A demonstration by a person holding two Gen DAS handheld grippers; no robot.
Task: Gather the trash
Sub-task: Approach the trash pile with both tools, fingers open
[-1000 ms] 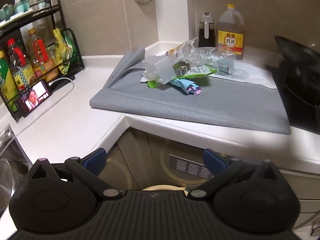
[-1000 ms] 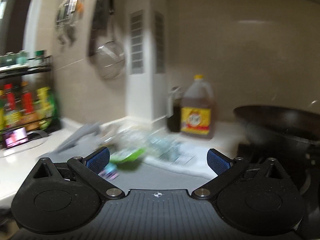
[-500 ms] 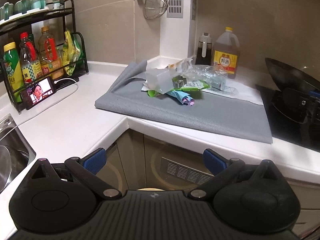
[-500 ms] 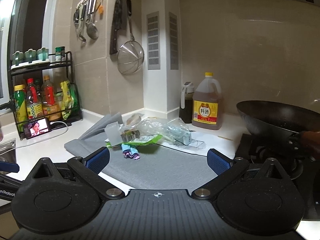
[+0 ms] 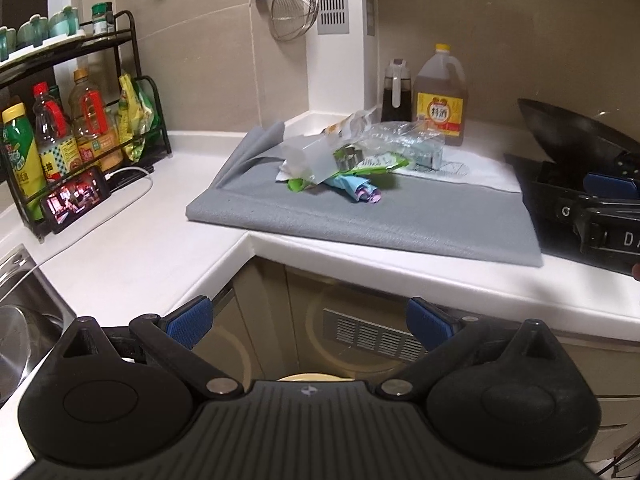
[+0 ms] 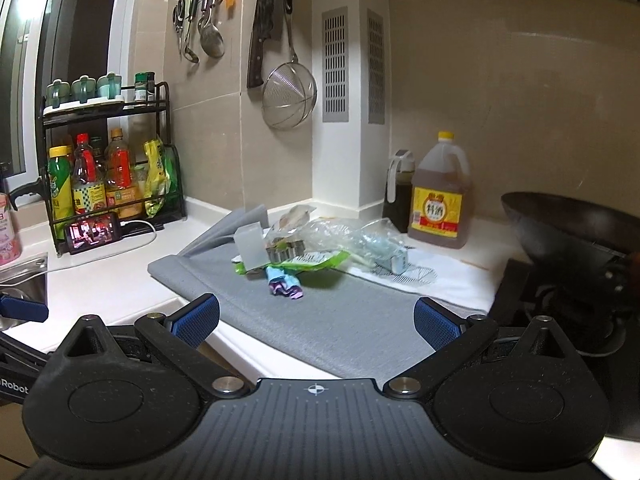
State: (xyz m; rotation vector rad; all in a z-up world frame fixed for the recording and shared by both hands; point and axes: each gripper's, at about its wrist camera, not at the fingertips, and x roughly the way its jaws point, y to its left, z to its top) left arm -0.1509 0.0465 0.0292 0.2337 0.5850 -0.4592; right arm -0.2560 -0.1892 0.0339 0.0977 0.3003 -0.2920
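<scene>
Here, one trash pile (image 5: 348,164), one grey mat (image 5: 400,216), two gaping claws.

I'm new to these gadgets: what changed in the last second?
Both tongs rose and steadied: the left tongs now see the counter from higher, and the right tongs give a sharp view where it was blurred. Both stayed open and empty. The trash pile on the grey mat lies untouched.

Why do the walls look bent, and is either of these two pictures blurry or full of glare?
Left wrist view: the fisheye lens bows the counter edge and darkens the corners; the trash pile looks sharp, the phone screen glows washed out. Right wrist view: the window at the far left is blown out white, the wall vents curve, and the wok sits in shadow.
</scene>
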